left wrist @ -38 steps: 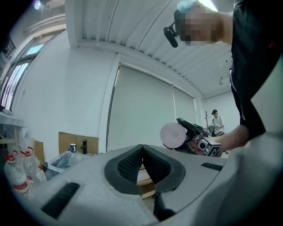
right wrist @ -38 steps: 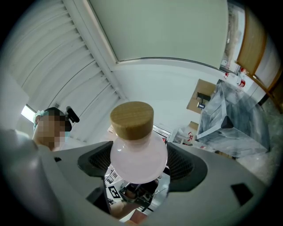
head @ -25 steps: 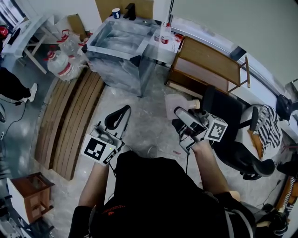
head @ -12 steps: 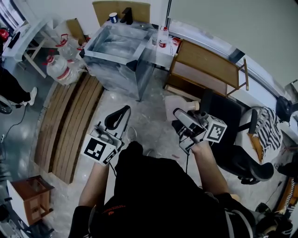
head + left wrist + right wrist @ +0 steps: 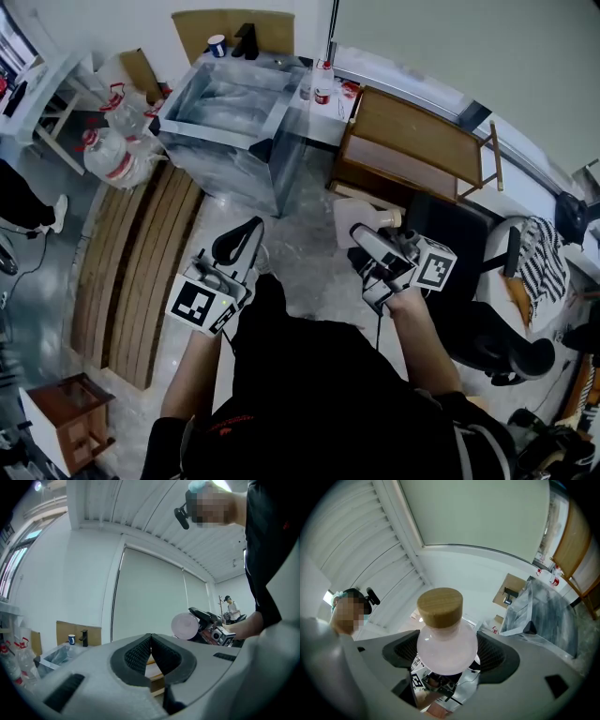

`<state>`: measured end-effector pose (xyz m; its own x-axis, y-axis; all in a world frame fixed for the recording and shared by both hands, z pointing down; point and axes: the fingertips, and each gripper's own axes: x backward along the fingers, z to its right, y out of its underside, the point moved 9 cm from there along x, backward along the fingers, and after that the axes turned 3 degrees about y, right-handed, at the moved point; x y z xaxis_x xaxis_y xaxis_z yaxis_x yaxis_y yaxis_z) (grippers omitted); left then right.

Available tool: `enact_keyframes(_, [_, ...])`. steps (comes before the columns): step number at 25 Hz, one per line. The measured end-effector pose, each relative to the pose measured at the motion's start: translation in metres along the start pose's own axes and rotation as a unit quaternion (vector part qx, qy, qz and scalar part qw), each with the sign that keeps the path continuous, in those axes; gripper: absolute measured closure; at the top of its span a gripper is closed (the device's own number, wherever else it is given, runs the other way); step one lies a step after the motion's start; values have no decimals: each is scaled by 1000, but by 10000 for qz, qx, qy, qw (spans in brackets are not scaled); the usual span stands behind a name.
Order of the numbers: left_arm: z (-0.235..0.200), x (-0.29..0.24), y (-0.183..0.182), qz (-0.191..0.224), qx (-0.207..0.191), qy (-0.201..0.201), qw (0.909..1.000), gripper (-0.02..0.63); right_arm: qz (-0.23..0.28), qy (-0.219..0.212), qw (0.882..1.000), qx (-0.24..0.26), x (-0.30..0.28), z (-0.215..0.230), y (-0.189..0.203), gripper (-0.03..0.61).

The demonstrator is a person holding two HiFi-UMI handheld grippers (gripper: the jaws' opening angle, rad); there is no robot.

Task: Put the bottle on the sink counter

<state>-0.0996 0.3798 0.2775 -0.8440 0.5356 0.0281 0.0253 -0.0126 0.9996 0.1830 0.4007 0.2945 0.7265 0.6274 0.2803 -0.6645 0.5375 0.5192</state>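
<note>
While the steel sink (image 5: 225,94) and its bench (image 5: 325,118) lie well ahead | right gripper (image 5: 446,656) pinches the wooden-capped bottle (image 5: 440,641) by its round body, which may swivel or slip | left gripper (image 5: 151,654) pressed together, empty | small bottles (image 5: 322,87) on bench could topple

Head camera down, others up, sharing sink (image 5: 221,165)

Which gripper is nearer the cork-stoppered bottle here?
Right. The right gripper is clamped on the bottle at its round body; the left gripper, jaws together and empty, is held apart from it at the person's other side.
</note>
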Motion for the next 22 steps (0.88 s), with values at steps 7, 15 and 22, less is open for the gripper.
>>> enact_keyframes(7, [-89, -26, 9, -85, 93, 71, 9999, 595, 85, 47, 10000, 3, -65, 45, -27, 201])
enact_keyframes(15, [-189, -57, 26, -301, 464, 193, 9983, 595, 79, 448, 9990, 13, -137, 100, -55, 201])
enact_keyframes(22, [-274, -80, 26, -452, 593, 311, 9967, 595, 106, 712, 9974, 40, -201, 140, -84, 201])
